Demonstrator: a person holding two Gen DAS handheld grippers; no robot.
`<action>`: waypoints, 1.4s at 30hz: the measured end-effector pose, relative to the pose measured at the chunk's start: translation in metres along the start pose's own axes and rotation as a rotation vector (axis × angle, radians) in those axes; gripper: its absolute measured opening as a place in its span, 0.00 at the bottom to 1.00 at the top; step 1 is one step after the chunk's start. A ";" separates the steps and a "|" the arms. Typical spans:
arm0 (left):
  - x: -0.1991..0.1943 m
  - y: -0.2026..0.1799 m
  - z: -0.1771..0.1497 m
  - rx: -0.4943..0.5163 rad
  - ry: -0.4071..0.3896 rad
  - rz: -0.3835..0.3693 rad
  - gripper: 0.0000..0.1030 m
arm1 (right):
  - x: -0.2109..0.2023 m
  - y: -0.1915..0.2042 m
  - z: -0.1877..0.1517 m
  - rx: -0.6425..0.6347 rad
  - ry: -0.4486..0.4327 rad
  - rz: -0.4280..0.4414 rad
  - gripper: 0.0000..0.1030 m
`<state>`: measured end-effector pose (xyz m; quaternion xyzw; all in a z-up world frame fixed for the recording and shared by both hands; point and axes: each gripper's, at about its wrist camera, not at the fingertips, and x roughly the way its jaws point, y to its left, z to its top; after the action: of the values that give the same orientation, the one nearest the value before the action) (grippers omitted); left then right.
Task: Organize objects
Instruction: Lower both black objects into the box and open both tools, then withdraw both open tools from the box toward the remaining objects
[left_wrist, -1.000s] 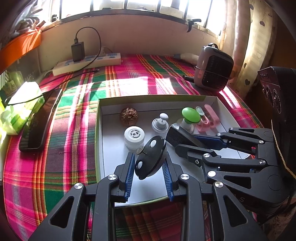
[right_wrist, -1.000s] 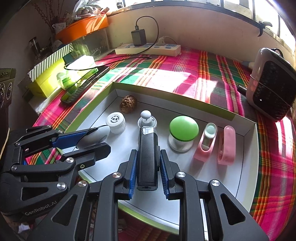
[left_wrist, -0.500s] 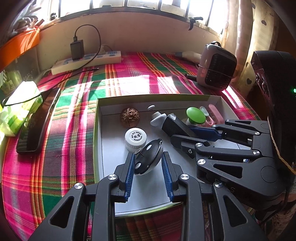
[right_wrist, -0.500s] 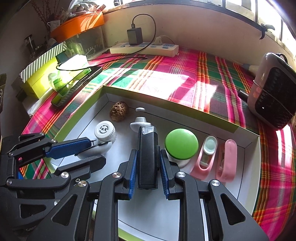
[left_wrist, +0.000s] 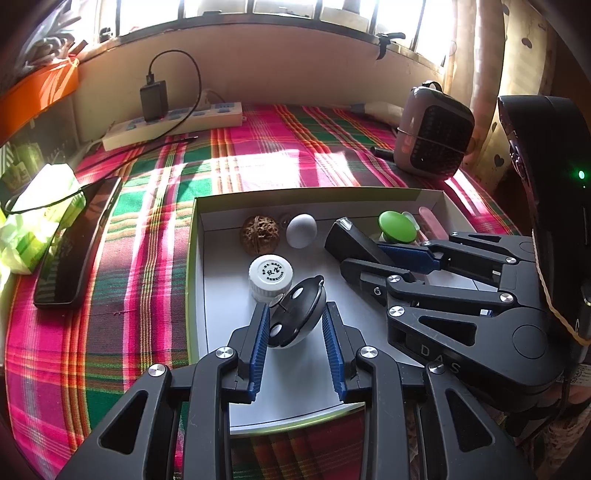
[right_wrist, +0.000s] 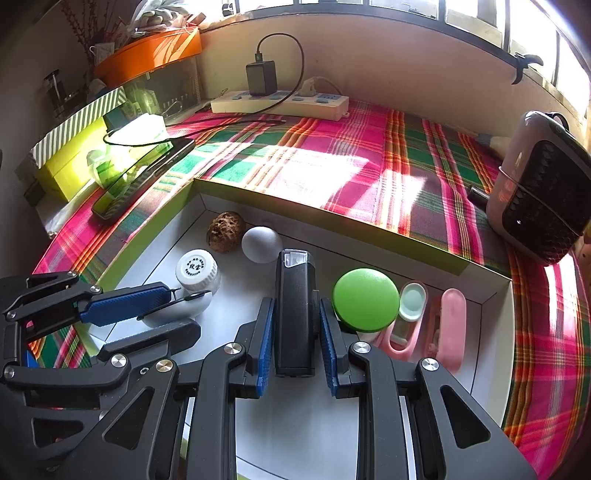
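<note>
A shallow white tray with a green rim (left_wrist: 190, 288) (right_wrist: 369, 240) lies on the plaid cloth. My left gripper (left_wrist: 295, 314) (right_wrist: 184, 310) is shut on a black-and-white oval gadget (left_wrist: 297, 319) at the tray's left front, just beside a white bottle cap (left_wrist: 270, 275) (right_wrist: 197, 271). My right gripper (right_wrist: 295, 306) (left_wrist: 360, 254) is shut on a black rectangular device (right_wrist: 295, 314) (left_wrist: 354, 243), whose tip nearly touches a toppled white knob (right_wrist: 261, 244) (left_wrist: 301, 230). A walnut (right_wrist: 226, 230) sits left of the knob. A green-topped piece (right_wrist: 365, 299) is just right of the device.
Two pink items (right_wrist: 448, 328) lie at the tray's right end. A power strip with charger (right_wrist: 280, 101) runs along the back wall. A phone (left_wrist: 74, 243) and green tissue pack (left_wrist: 40, 206) are on the left, a small heater (right_wrist: 539, 192) on the right.
The white knob stood upright in mid-tray; it has tipped over and now lies near the back wall beside the walnut. The right gripper's device has edged toward it. The left gripper kept still.
</note>
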<state>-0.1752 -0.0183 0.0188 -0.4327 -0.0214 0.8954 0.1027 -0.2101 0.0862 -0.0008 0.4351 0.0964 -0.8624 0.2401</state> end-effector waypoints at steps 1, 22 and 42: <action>0.000 0.000 0.000 0.001 0.000 0.001 0.27 | 0.000 0.000 0.000 -0.001 -0.004 0.001 0.24; -0.001 -0.001 -0.002 0.001 0.003 0.002 0.29 | -0.005 0.001 -0.006 0.010 -0.002 0.008 0.30; -0.013 -0.007 -0.008 0.007 -0.003 -0.004 0.34 | -0.016 -0.001 -0.014 0.035 -0.013 -0.002 0.42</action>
<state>-0.1598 -0.0150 0.0249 -0.4309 -0.0195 0.8959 0.1061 -0.1931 0.0977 0.0036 0.4335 0.0798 -0.8670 0.2324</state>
